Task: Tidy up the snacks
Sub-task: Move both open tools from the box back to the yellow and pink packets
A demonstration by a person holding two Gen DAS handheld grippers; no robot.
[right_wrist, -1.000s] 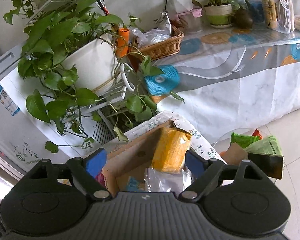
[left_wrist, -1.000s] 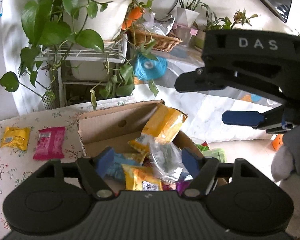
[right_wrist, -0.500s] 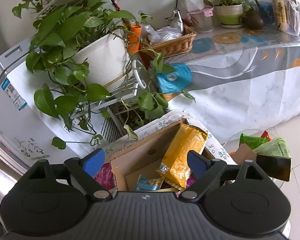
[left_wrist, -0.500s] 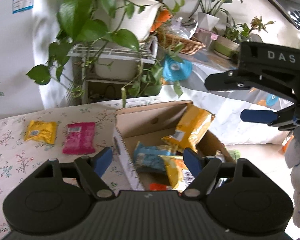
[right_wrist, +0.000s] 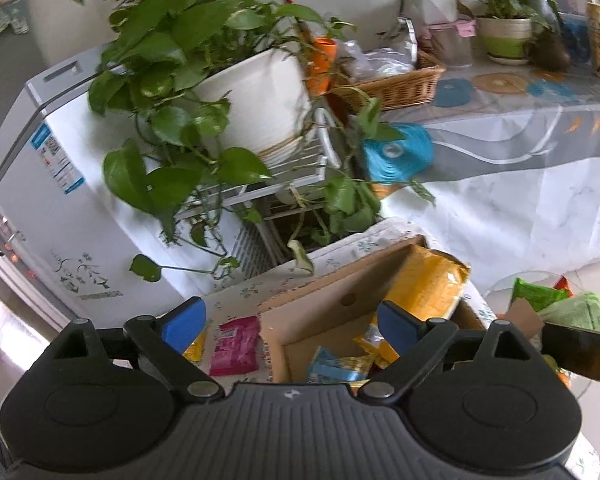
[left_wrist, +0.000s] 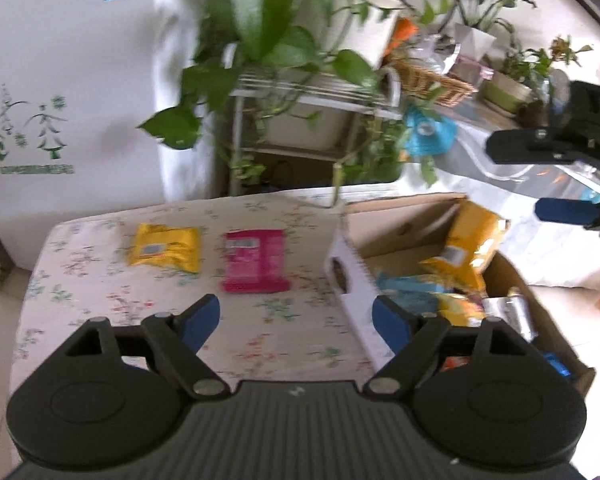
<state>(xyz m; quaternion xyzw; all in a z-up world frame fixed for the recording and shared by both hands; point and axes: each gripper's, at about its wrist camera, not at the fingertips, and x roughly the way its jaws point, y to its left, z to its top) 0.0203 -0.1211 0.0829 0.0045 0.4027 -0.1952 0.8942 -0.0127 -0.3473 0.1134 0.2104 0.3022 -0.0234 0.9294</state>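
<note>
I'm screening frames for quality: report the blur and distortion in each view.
Left wrist view: motion blur smears the pink packet, yellow packet and plant leaves; fisheye curvature bends the edges. Right wrist view: sharper, slight softness; the cardboard box reads clearly.

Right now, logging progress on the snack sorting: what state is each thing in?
Left gripper: jaws open, empty.
Right gripper: jaws open, empty.
Cardboard box: open, holding snack packets.
Yellow packet: flat on the tablecloth, outside the box.
Pink packet: flat beside it, outside the box.
</note>
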